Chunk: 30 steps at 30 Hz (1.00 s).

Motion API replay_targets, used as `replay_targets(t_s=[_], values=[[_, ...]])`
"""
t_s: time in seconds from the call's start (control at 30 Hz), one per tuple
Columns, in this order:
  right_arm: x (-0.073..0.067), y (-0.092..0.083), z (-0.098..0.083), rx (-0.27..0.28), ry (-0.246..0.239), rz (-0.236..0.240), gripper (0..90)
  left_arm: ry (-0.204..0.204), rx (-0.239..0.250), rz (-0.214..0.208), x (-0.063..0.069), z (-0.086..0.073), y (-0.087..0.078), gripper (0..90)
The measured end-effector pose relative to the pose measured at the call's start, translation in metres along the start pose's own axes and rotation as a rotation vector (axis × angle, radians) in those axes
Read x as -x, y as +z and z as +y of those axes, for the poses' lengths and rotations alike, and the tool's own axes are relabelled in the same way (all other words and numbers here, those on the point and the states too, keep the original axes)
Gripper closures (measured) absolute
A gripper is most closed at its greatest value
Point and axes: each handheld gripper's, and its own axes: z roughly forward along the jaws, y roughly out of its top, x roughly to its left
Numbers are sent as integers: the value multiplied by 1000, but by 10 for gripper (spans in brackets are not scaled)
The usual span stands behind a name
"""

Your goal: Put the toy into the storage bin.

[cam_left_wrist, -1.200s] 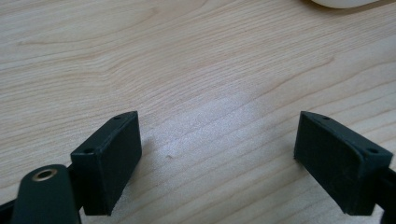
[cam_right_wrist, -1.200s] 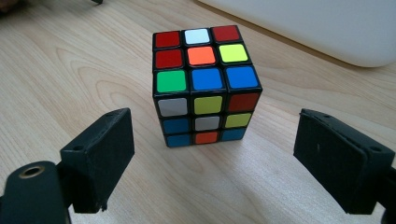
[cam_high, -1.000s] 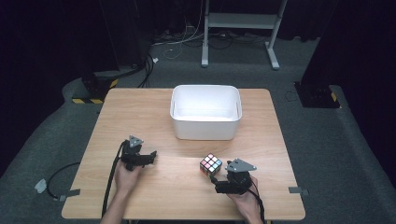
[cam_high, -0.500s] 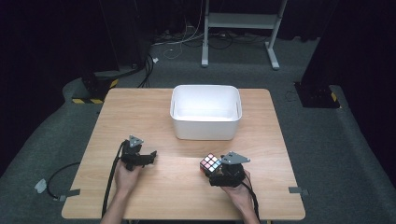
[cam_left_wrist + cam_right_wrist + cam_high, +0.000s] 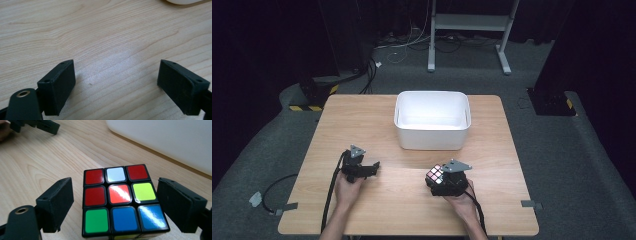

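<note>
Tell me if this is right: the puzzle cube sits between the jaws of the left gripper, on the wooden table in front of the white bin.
Not quite: the puzzle cube sits between the jaws of the right gripper, as the right gripper view shows. The rest holds: wooden table, white bin beyond.

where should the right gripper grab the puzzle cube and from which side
Grip the puzzle cube on its two opposite flat side faces, coming in low from the person's side of the table. It sits flat and square between the right gripper jaws, which have just been closing, a gap still showing at the one pad. The white bin behind it blocks the far side.
</note>
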Motion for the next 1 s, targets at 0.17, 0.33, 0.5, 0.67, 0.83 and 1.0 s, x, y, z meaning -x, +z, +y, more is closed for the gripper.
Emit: replay_targets(t_s=[0.17, 0.33, 0.5, 0.67, 0.83, 1.0], values=[[0, 6, 2, -18, 12, -8, 165, -1, 0, -1, 0, 0, 0, 150], [-4, 13, 3, -46, -16, -32, 178, 0, 0, 0, 0, 0, 0, 150], [-6, 18, 2, -58, -43, -51, 195, -1, -1, 0, 0, 0, 0, 150], [-6, 20, 0, -59, -44, -54, 211, -1, -1, 0, 0, 0, 0, 150], [-5, 21, -1, -54, -39, -64, 253, -1, -1, 1, 0, 0, 0, 149], [-5, 21, -4, -37, -57, -67, 279, 0, 0, 1, 0, 0, 0, 149]])
